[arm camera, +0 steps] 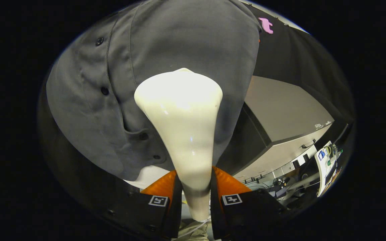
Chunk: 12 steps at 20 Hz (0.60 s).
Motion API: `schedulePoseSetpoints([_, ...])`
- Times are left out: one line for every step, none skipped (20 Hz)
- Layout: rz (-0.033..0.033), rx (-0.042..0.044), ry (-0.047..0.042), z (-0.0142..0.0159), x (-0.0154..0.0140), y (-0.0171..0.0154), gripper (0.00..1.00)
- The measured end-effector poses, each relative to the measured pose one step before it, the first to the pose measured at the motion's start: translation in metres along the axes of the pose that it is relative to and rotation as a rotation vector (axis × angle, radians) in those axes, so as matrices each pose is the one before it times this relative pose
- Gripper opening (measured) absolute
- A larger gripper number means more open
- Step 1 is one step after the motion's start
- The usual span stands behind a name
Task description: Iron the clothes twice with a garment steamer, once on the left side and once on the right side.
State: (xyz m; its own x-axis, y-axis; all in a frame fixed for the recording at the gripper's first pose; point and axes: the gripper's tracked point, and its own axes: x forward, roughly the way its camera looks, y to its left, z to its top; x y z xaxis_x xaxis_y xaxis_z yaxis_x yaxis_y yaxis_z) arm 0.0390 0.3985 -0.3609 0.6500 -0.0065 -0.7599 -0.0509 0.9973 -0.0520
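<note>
My gripper [195, 187] pinches the white steamer [183, 127] by its neck between both fingers, its wide head reaching ahead against the grey shirt [166, 43].

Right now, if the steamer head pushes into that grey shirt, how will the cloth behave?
Likely floppy: the shirt hangs loose, with folds near its buttons, so it should give and swing rather than resist. The steamer, gripped at its neck between the fingers, looks glossy, so it may slide easily and could bunch cloth at the button strip.
</note>
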Motion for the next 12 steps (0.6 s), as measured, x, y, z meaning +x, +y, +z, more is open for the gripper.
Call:
schedulePoseSetpoints([-0.00092, 0.00027, 0.01201, -0.0061, 0.00468, -0.00078, 0.45])
schedulePoseSetpoints([-0.00133, -0.00069, 0.01154, -0.00634, 0.00412, 0.00019, 0.45])
schedulePoseSetpoints([-0.00166, -0.00039, 0.01075, -0.00542, 0.00464, 0.00035, 0.45])
schedulePoseSetpoints([-0.00197, -0.00132, 0.01185, -0.00713, 0.00443, -0.00048, 0.45])
schedulePoseSetpoints([-0.00226, -0.00202, 0.01249, -0.00705, 0.00512, 0.0009, 0.45])
schedulePoseSetpoints([-0.00378, -0.00071, 0.01008, -0.00657, 0.00374, -0.0002, 0.45])
schedulePoseSetpoints([-0.0037, -0.002, 0.01093, -0.00509, 0.00354, -0.0004, 0.45])
schedulePoseSetpoints([-0.00276, -0.0006, 0.01032, -0.00611, 0.00346, 0.00081, 0.45])
schedulePoseSetpoints([-0.00231, -0.0021, 0.00959, -0.0059, 0.00423, 0.00173, 0.45])
schedulePoseSetpoints([-0.00086, -0.00196, 0.00989, -0.00474, 0.00357, 0.00089, 0.45])
schedulePoseSetpoints([-0.00027, -0.00058, 0.00908, -0.00562, 0.00383, 0.00182, 0.45])
schedulePoseSetpoints([0.00067, -0.00116, 0.01053, -0.00585, 0.00551, 0.0018, 0.45])
